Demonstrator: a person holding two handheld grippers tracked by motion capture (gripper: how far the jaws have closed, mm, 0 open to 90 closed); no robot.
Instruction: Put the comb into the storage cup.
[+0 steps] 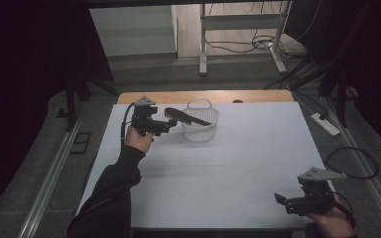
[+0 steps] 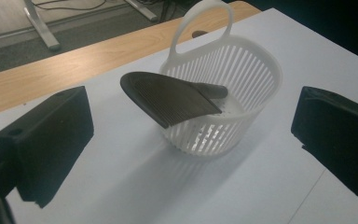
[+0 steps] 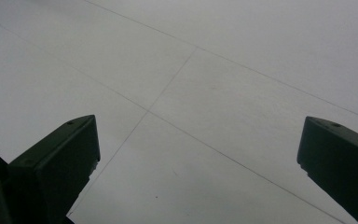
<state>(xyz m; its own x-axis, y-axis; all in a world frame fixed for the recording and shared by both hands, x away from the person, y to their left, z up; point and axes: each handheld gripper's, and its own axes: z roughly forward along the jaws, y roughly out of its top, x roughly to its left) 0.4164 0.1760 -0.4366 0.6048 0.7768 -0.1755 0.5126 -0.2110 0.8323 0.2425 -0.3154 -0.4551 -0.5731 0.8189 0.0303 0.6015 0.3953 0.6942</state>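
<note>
A white slotted basket [image 1: 201,130] [image 2: 247,70] with an upright loop handle stands at the far middle of the table. A black comb [image 1: 184,117] [image 2: 168,95] lies tilted across its rim, with the toothed end sticking out over the near-left side and the handle end down inside. My left gripper [image 1: 162,125] [image 2: 191,149] hovers just left of the basket, open, its jaws wide apart and short of the comb, with nothing between them. At the near right corner my right gripper [image 1: 287,201] [image 3: 196,172] is open over bare table.
A white mat [image 1: 228,168] covers the table, and a wooden strip [image 1: 203,95] shows along its far edge. On the floor at the right lies a power strip [image 1: 326,124] with cables. A desk frame [image 1: 203,44] stands beyond the table.
</note>
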